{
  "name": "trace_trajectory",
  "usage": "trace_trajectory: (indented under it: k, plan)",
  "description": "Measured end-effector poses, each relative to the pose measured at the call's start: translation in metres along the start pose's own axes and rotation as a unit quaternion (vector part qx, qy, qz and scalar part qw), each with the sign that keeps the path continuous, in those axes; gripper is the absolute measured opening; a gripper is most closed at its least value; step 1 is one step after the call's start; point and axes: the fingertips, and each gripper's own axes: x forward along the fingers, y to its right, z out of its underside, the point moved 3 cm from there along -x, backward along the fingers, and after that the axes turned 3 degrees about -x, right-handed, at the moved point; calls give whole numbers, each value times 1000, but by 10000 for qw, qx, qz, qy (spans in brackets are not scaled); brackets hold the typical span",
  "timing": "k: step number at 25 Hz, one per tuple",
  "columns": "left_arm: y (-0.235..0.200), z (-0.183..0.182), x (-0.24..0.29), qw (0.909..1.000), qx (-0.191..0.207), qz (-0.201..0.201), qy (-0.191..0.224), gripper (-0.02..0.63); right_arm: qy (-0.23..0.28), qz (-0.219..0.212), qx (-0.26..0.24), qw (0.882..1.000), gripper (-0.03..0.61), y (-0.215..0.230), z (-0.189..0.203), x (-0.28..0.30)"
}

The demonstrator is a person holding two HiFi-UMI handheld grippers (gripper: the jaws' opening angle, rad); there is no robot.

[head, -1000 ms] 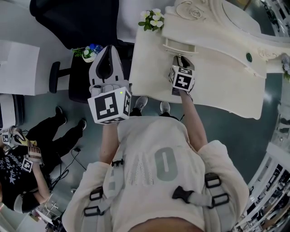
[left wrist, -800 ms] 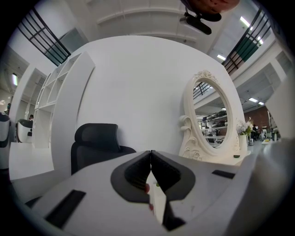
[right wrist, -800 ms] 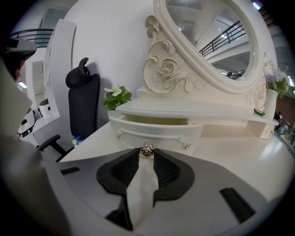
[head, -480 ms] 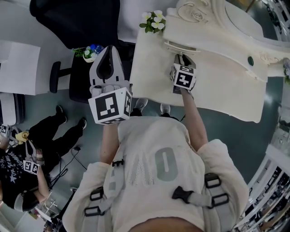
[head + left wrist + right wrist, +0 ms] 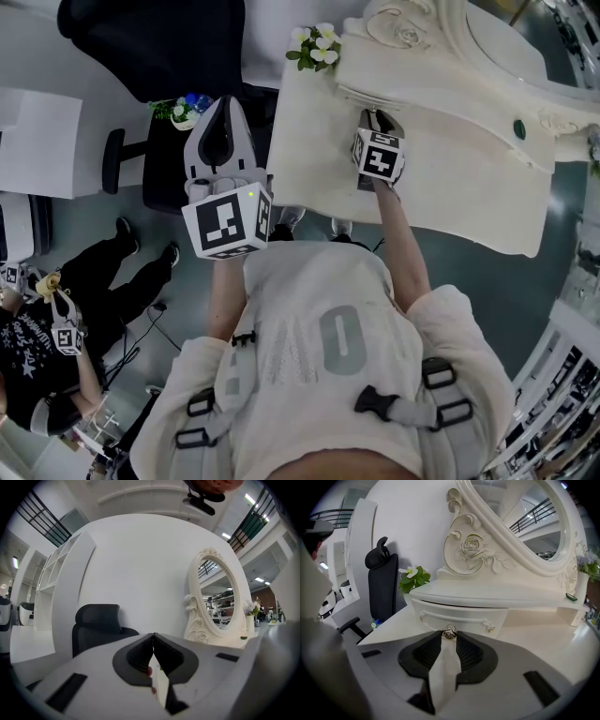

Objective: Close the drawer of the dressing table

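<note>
Two grippers: the right gripper (image 5: 450, 638) grasps the round metal knob (image 5: 450, 631) of the drawer (image 5: 464, 615) at the back of the dressing table (image 5: 450, 178); the left gripper (image 5: 153, 639), clenched empty, hovers off that table's left edge.

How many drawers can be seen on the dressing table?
1: the drawer, under the shelf at the foot of the mirror, with the right claw shut on its knob. Others may be hidden below the tabletop.
</note>
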Motion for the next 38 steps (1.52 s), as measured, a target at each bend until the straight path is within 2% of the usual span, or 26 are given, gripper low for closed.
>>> trace_trajectory:
  k: [11,26,32,38]
  plan:
    - [-1,1,3,10000,79,-4,-55,20,17,12,-35,10000,107,6,-14,15]
    - [-1,-2,-2,9999,121,-15,-27,20,74,103,-148,9998,117,5,-14,15]
    - [-4,-4,-8,10000,52,26,31,20,271,109,13,9996,137,5,-25,-1]
    - [2,-4,-16,9998,-59,149,75,20,721,30,-111,9973,125,0,-42,-38]
